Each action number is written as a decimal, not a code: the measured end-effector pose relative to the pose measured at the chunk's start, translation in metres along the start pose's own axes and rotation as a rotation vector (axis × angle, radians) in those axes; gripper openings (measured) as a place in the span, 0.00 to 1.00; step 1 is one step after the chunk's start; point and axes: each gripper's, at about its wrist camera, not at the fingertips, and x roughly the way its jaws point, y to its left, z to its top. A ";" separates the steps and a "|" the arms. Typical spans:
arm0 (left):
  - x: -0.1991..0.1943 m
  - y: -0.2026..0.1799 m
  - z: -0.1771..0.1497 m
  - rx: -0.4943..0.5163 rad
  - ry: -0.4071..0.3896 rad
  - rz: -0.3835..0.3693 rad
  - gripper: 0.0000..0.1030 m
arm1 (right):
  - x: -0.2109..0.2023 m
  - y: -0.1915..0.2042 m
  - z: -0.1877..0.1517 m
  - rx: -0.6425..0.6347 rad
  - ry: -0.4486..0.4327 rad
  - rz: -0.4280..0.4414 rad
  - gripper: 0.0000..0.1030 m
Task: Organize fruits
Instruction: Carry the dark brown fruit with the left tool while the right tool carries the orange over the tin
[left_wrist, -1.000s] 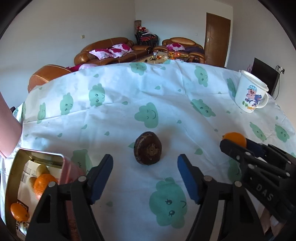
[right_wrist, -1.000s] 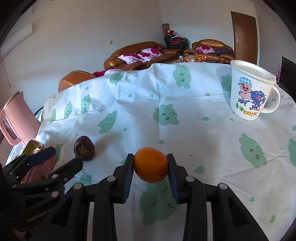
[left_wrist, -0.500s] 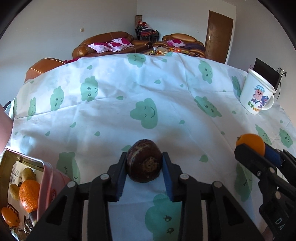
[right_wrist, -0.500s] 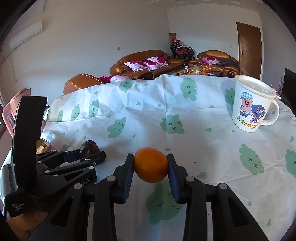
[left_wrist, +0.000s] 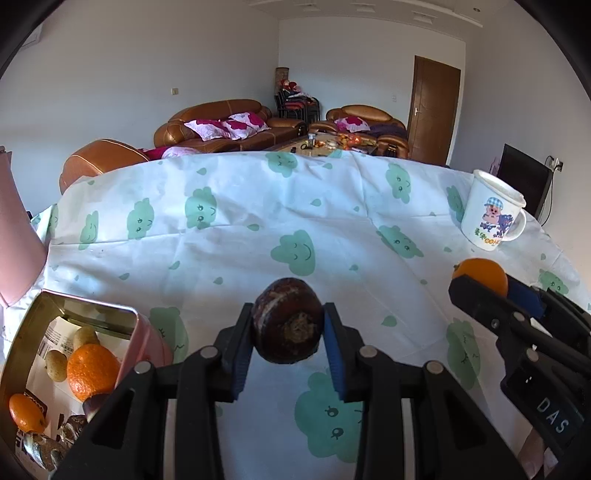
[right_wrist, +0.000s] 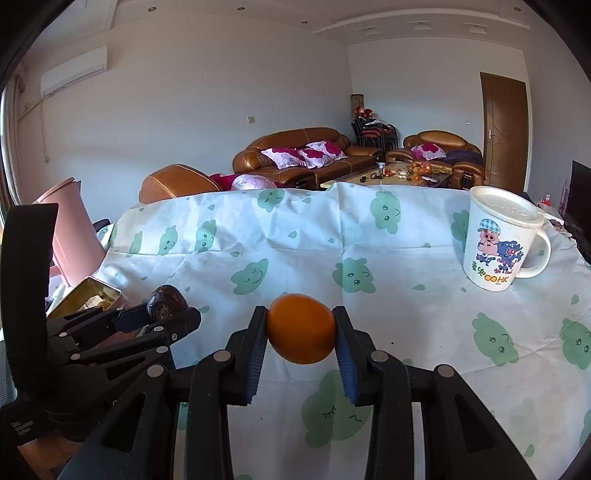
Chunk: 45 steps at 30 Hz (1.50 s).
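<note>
My left gripper (left_wrist: 288, 328) is shut on a dark brown round fruit (left_wrist: 288, 325) and holds it above the cloud-print tablecloth. It also shows in the right wrist view (right_wrist: 166, 299). My right gripper (right_wrist: 301, 328) is shut on a small orange (right_wrist: 301, 328), held above the cloth; that orange shows at the right of the left wrist view (left_wrist: 480, 275). A pink metal tin (left_wrist: 129, 321) sits open at the lower left, below and left of the left gripper. It holds an orange (left_wrist: 92, 371), a smaller orange (left_wrist: 24, 411) and pale small fruits (left_wrist: 55, 363).
A white lidded mug with a pig cartoon (right_wrist: 498, 240) stands at the back right of the table. A pink jug (right_wrist: 70, 236) stands at the left, behind the tin. Sofas and a door lie beyond the table's far edge.
My left gripper closed on the dark fruit and lifted it off the cloth. My right gripper kept hold of the orange and rose a little.
</note>
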 end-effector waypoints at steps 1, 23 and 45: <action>-0.002 0.000 0.000 0.001 -0.010 0.001 0.36 | 0.000 -0.001 0.000 0.000 -0.004 -0.001 0.36; -0.039 -0.007 -0.010 0.042 -0.183 0.049 0.36 | -0.026 0.010 -0.003 -0.055 -0.134 -0.031 0.36; -0.059 -0.006 -0.019 0.040 -0.242 0.048 0.36 | -0.058 0.025 -0.016 -0.111 -0.237 -0.033 0.36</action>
